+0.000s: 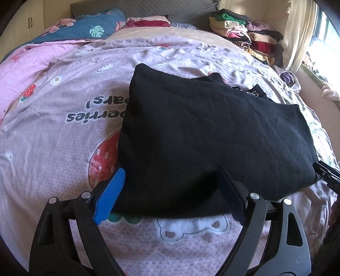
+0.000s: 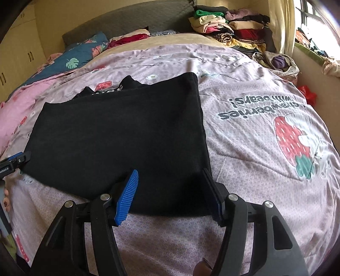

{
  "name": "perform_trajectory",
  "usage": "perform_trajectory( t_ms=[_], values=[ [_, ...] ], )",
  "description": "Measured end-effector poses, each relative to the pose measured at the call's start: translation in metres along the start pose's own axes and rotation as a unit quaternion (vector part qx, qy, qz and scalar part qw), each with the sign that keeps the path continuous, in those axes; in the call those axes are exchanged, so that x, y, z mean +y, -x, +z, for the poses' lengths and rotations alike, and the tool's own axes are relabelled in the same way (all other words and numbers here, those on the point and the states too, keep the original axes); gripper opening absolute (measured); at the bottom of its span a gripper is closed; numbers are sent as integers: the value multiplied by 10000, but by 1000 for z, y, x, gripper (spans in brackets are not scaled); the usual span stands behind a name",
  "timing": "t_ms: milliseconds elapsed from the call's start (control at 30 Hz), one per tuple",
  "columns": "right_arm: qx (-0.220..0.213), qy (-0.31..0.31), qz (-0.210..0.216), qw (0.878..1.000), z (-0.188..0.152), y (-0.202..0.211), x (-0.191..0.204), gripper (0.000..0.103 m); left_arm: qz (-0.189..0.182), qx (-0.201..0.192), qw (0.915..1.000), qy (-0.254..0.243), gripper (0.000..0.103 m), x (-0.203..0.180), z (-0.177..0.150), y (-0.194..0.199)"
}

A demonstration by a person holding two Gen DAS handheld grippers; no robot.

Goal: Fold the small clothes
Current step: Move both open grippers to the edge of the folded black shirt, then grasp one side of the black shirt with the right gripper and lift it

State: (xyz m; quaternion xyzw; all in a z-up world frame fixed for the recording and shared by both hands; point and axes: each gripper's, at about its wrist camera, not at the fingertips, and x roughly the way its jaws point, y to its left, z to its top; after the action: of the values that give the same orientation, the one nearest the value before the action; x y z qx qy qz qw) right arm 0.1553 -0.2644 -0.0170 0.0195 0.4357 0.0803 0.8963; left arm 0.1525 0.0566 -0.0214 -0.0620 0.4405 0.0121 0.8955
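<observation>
A bedroom: a bed under a pink quilt printed with strawberries, bears and grey lettering fills both views, with a grey headboard at the far end and a blue leaf-print pillow against it. A stack of folded clothes rises at the far right corner of the bed, beside a cream curtain and a bright window.

The black garment lies flat on the quilt in a folded rectangle, with a second layer bearing white lettering peeking out along its far edge.

The left gripper sits at the garment's near left corner. Its 2 blue-padded fingers stand wide apart, the cloth's near edge lying between them, and nothing is clamped. In the right wrist view it shows only as a dark tip with a blue pad at the garment's left edge.

The right gripper is at the near right corner, its fingers likewise spread apart over the cloth's near edge, with the right finger just at the garment's side edge. It also grips nothing.
</observation>
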Motion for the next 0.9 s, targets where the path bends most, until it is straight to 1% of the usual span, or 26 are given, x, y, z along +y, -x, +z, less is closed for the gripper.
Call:
perform_trajectory(
  t_ms=[33,133,367,467,500,567,600,733,900],
  values=[
    [1,-11,0,10000,-1,0,-1,60,-1,0,10000,-9,80,0,-1,0],
    [-4,-28,-19,10000,-3,1,0,61,41,7,10000,-13,85,1,-4,0],
    [-33,-72,-12,10000,-9,6,-1,66,64,-8,10000,-42,85,1,-9,5],
    [-60,-56,-69,9999,-12,9,1,77,96,8,9999,-44,85,3,-13,8],
    [-62,-50,-98,9999,-13,10,3,85,118,17,9999,-40,86,5,-14,10],
    [-63,-66,-118,9999,-15,14,4,86,111,40,9999,22,91,9,-17,14],
    [-74,-77,-83,9999,-16,15,6,86,95,37,9999,54,91,11,-18,15],
    [-223,151,-180,9995,-18,26,22,91,125,-7,9999,116,93,20,-21,23],
    [-428,558,-231,9973,-16,39,51,91,198,-67,9995,231,93,35,-22,31]
  ],
)
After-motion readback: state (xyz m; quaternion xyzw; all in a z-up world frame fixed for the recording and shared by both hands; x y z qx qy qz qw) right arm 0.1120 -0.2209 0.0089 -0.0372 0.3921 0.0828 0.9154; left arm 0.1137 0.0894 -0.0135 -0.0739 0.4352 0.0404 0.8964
